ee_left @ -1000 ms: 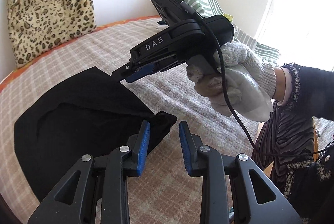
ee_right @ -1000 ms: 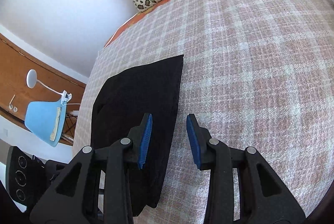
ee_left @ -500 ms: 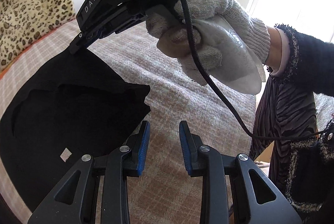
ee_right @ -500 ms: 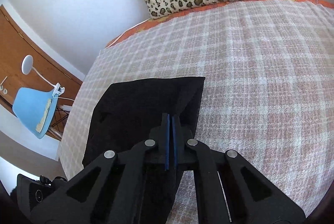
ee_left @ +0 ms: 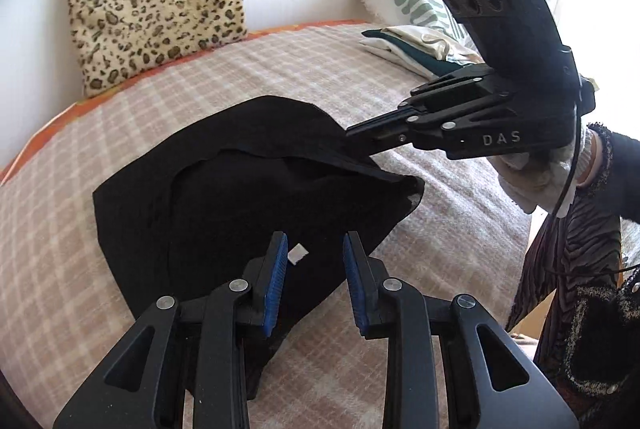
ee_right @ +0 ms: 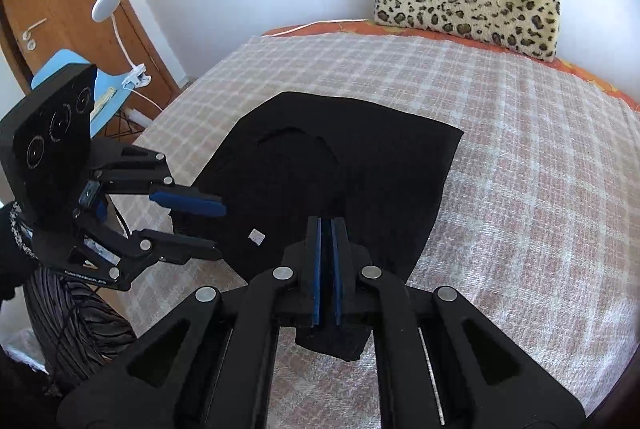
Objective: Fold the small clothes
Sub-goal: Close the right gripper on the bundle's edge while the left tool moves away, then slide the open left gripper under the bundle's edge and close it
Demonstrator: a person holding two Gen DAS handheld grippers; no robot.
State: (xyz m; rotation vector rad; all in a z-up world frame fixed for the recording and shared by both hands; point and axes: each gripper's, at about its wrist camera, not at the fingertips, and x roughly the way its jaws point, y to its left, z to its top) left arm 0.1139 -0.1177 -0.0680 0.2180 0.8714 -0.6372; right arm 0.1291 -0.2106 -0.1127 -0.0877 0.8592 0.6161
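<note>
Right gripper (ee_right: pixel 326 261) pinches the black garment's (ee_left: pixel 224 197) edge; left gripper (ee_left: pixel 314 281) gapes empty above it, so uneven pulling could skew the fold.

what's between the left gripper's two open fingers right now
In the left wrist view, the black garment lies behind the gap of the open left gripper, with its small white tag showing there. Nothing is pinched.
</note>
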